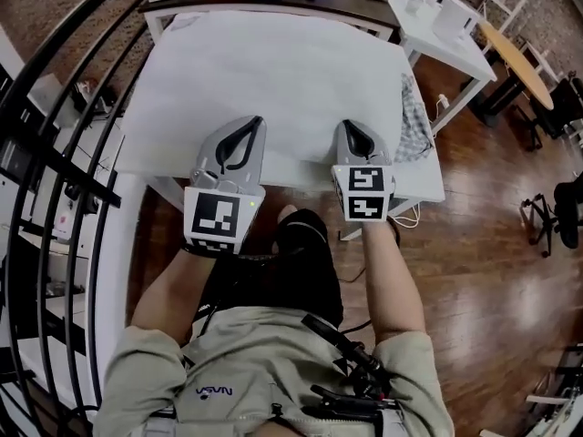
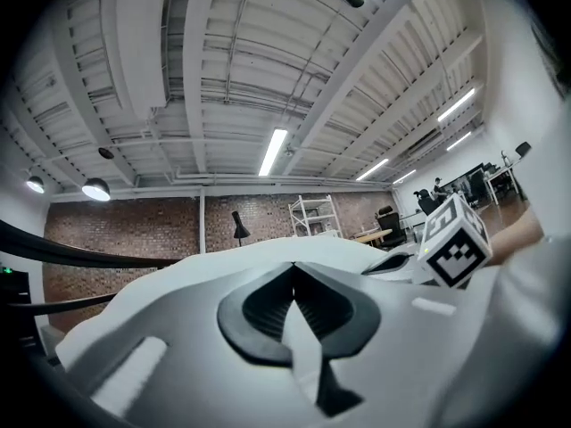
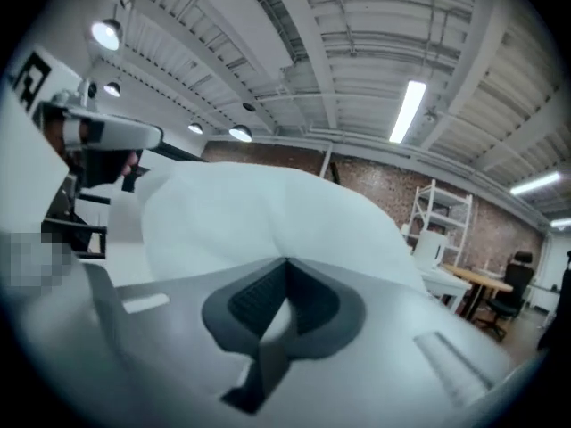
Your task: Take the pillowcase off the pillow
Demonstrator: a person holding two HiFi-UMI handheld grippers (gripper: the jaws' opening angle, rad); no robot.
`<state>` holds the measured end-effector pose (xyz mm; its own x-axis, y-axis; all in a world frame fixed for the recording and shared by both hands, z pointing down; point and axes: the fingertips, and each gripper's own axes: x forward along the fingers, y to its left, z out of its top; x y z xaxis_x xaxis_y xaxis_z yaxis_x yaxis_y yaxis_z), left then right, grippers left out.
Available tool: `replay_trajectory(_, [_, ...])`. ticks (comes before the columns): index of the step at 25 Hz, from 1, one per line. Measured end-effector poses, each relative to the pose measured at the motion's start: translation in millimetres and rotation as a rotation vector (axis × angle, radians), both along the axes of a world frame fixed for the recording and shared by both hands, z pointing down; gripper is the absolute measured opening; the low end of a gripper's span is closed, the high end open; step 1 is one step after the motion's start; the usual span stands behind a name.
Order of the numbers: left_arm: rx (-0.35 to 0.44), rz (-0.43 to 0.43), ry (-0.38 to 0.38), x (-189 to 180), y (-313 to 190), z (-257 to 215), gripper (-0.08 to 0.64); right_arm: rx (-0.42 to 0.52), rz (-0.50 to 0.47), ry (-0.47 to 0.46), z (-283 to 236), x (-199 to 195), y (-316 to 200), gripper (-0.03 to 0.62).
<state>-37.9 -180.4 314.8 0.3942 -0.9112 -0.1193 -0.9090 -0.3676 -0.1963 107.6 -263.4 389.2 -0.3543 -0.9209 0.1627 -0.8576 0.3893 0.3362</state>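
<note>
- Lying flat on the white rectangular table [image 1: 421,186], the large white fabric pillowcase [image 1: 273,80] covers nearly the whole top, w/ its near edge running along the table's front edge.
- Pillowcase surface is plain white & mostly smooth. There are only faint soft ripples, no print, and the corners look rounded and puffy.
- At its right end a grey-and-white checked cloth [image 1: 414,121] sticks out & droops over the table side, touching the pillowcase. Can't tell if it comes from inside.
- The left gripper [image 1: 254,123], a pale grey shell w/ dark ribbed pads, sits over the pillowcase's near edge, left of centre. Its black-and-white marker cube [image 1: 219,221] is toward the person.
- In the left gripper view the left gripper [image 2: 294,266] has its jaws closed, tips meeting. White pillowcase [image 2: 268,250] mounds up right beyond the tips. No cloth is clearly nipped btwn the pads.
- The right gripper [image 1: 350,125], same build, sits over the near edge right of centre, near the checked cloth but apart from it. Its marker cube [image 1: 364,192] also faces the person.
- In the right gripper view the right gripper [image 3: 285,261] is likewise closed tip to tip. Pillowcase [image 3: 268,203] bulges just ahead, w/ a soft crease running toward the tips. Can't tell if fabric is caught.
- The two grippers are side by side, apart, both pointing away from the person.
- Brown wood floor [image 1: 492,244] lies to the right of the table, black metal railing [image 1: 55,107] to the left.
</note>
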Motion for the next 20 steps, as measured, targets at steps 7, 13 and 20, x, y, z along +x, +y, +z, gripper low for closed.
replay_trajectory(7, [0.063, -0.06, 0.031, -22, -16, -39, 0.006, 0.122, 0.034, -0.255, -77, 20, 24, 0.005])
replay_trajectory(13, [0.163, -0.08, 0.067, -25, -4, -79, 0.006, 0.265, -0.001, -0.297, -160, 6, 58, 0.003])
replay_trajectory(20, [0.178, -0.108, 0.11, -43, 4, -76, 0.006, 0.246, -0.015, -0.287, -146, -24, 79, 0.002])
